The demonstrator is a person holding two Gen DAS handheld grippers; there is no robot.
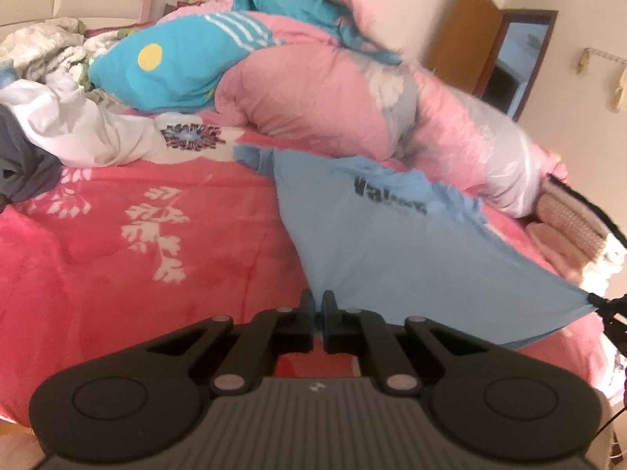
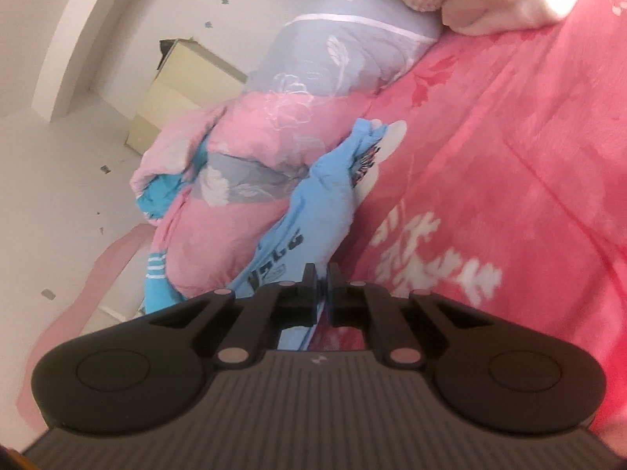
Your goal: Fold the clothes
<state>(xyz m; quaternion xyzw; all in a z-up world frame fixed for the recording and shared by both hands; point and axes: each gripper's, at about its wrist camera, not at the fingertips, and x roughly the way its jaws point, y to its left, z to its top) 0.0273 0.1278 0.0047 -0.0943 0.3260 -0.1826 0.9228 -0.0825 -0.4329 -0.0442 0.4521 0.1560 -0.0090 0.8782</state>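
Note:
A light blue T-shirt [image 1: 395,243] with black lettering is stretched in the air above the pink bedspread [image 1: 117,243]. My left gripper [image 1: 317,299] is shut on its near edge. At the right edge of the left wrist view my right gripper [image 1: 605,305] pinches the shirt's far corner. In the right wrist view the same blue T-shirt [image 2: 317,203] hangs bunched along the quilt, with my right gripper [image 2: 322,272] shut on its hem over the pink bedspread [image 2: 509,156].
A bulky pink, grey and turquoise quilt [image 1: 313,90] is heaped behind the shirt. White and grey clothes [image 1: 58,125] lie in a pile at the left. Folded knitwear [image 1: 568,219] sits at the right. A cream cabinet [image 2: 184,94] stands by the bed.

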